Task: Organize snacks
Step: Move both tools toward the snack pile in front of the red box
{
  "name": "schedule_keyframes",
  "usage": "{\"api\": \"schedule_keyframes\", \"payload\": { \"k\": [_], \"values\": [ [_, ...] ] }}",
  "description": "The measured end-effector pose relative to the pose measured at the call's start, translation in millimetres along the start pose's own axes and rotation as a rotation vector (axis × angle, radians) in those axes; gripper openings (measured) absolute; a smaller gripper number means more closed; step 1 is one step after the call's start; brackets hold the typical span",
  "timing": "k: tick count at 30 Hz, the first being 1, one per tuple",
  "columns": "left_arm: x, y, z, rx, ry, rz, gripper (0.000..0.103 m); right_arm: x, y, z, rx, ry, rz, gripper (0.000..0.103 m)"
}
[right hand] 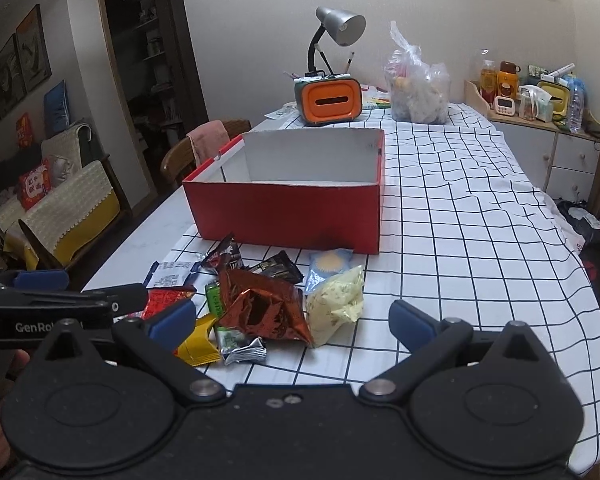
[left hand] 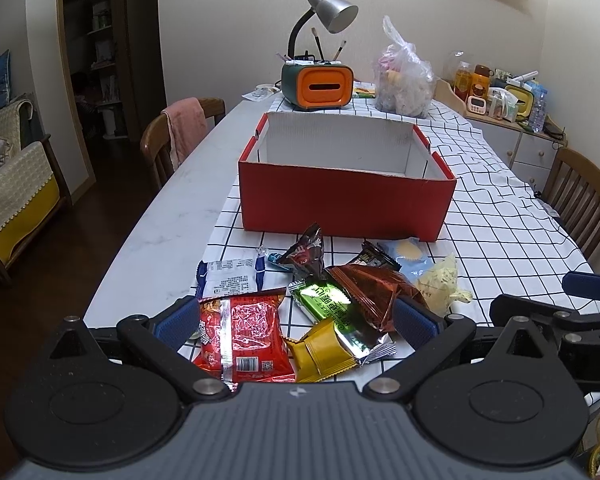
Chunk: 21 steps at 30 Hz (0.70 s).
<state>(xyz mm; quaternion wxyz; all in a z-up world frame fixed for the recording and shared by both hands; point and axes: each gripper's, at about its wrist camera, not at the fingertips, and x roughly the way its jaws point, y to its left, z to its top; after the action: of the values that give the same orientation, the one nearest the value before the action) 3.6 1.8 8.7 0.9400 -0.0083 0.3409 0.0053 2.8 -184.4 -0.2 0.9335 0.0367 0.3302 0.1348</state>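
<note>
An open red box [left hand: 340, 200] with a white, empty inside stands on the checked tablecloth; it also shows in the right wrist view [right hand: 288, 216]. Several snack packets lie in a pile in front of it. Among them are a red packet [left hand: 242, 332], a green bar [left hand: 332, 312], a yellow packet [left hand: 320, 354], a copper foil bag [right hand: 262, 310] and a pale yellow pouch [right hand: 336, 300]. My left gripper [left hand: 296, 320] is open, low over the red, green and yellow packets, holding nothing. My right gripper [right hand: 292, 320] is open around the copper bag and pale pouch, holding nothing.
An orange and green desk lamp organiser [left hand: 318, 86] and a clear plastic bag [left hand: 404, 80] stand behind the box. Wooden chairs [left hand: 168, 136] flank the table. A sideboard [right hand: 540, 144] with bottles stands at the right. The marble table edge [left hand: 152, 220] runs along the left.
</note>
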Motion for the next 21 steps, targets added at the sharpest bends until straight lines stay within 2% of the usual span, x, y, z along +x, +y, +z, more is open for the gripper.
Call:
{"api": "schedule_keyframes", "payload": {
  "k": [14,21],
  "values": [
    [17,11,3,-0.028,0.027,-0.004,0.103,15,-7,5,0.021,-0.007,0.012,0.103],
    [35,34,17,-0.091,0.035,0.041,0.103,35,-18,12,0.047,-0.002,-0.009,0.101]
  ]
}}
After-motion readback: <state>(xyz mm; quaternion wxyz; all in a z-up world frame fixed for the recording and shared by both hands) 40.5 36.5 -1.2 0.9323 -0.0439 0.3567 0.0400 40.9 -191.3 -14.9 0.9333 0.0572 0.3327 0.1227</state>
